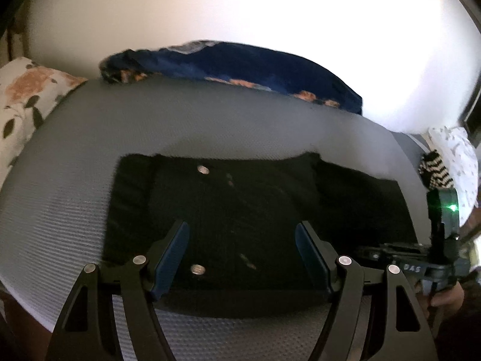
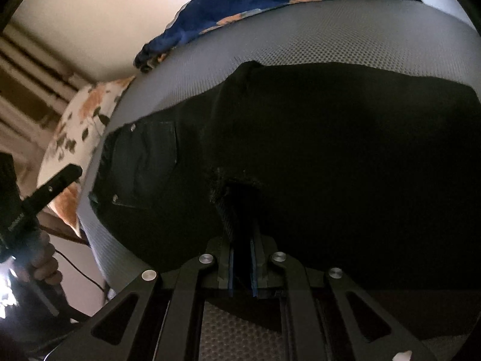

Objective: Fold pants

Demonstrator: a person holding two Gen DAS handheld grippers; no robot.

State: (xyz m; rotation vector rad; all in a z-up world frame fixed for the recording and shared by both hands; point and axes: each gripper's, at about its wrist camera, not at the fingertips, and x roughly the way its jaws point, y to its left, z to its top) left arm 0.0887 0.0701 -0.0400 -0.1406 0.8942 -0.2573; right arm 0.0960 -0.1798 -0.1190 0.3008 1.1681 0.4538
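Black folded pants (image 1: 240,210) are lying on the grey mesh bed (image 1: 75,180) near its front edge; left gripper (image 1: 242,252) jaws are hovering wide open, empty, while right gripper (image 2: 242,210) jaws are pinching a pants fold.

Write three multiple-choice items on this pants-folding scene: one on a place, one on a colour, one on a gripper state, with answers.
1. Where do the pants lie?
A. on the grey mattress
B. on the floor
C. on a chair

2. What colour are the pants?
A. white
B. black
C. red

3. How is the left gripper?
A. shut on the flowered pillow
B. shut on a cable
C. open, with nothing between its fingers

Answers:
1 A, grey textured surface shows all around the cloth in both views.
2 B, the cloth is black, with silver buttons.
3 C, its blue fingers stand wide apart above the pants; the right gripper, by contrast, is nearly closed with a fold of the black cloth between its fingers.
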